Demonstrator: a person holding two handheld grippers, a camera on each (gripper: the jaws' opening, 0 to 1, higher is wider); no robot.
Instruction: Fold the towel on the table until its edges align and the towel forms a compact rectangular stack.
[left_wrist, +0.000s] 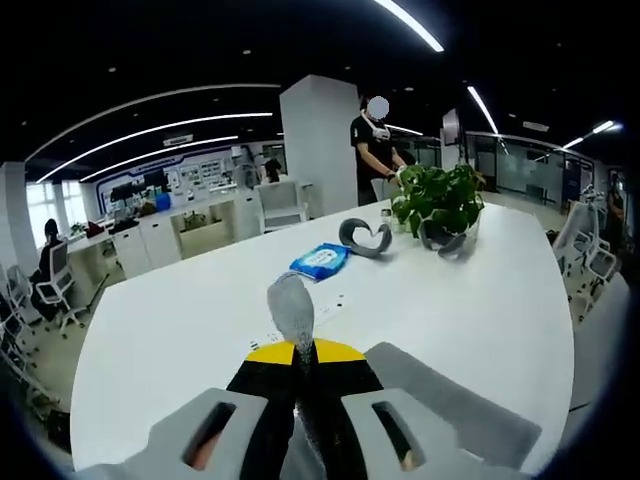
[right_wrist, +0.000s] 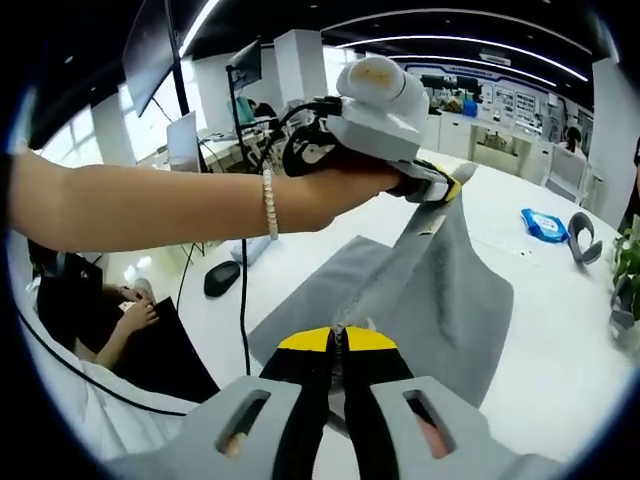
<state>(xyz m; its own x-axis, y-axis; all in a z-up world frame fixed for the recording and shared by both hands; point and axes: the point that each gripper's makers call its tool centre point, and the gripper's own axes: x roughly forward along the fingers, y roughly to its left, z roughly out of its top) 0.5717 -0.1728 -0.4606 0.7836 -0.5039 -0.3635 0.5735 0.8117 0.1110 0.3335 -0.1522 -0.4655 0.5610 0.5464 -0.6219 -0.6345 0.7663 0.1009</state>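
A: Two grippers, both pinching the towel (right_wrist: 420, 290). In the right gripper view, the right gripper (right_wrist: 338, 345) has its yellow-tipped jaws pressed together on a gathered edge, just at the towel's near side.

B: And the left gripper (right_wrist: 440, 185)?

A: It is beyond that, raised above the towel, clamping a far corner so the cloth rises to it in a peak. The rest drapes down onto the table (right_wrist: 540, 300).

B: Which step, then?

A: A fold in progress, I judge: one edge lifted, not yet laid over. Next would call for carrying both pinched points across the towel together, keeping them level, then lowering them so edge meets edge.

B: What does the left gripper view add?

A: Its own gripper (left_wrist: 297, 350) closed on a strip of towel (left_wrist: 291, 310) standing up between the jaws. Beyond the towel lie a blue packet (left_wrist: 320, 260), a grey curved band (left_wrist: 365, 238) and a plant (left_wrist: 438, 200), with a person (left_wrist: 375, 145) standing at the table's far end. The right gripper view alone shows the towel's spread and a mouse (right_wrist: 221, 277) to its left.
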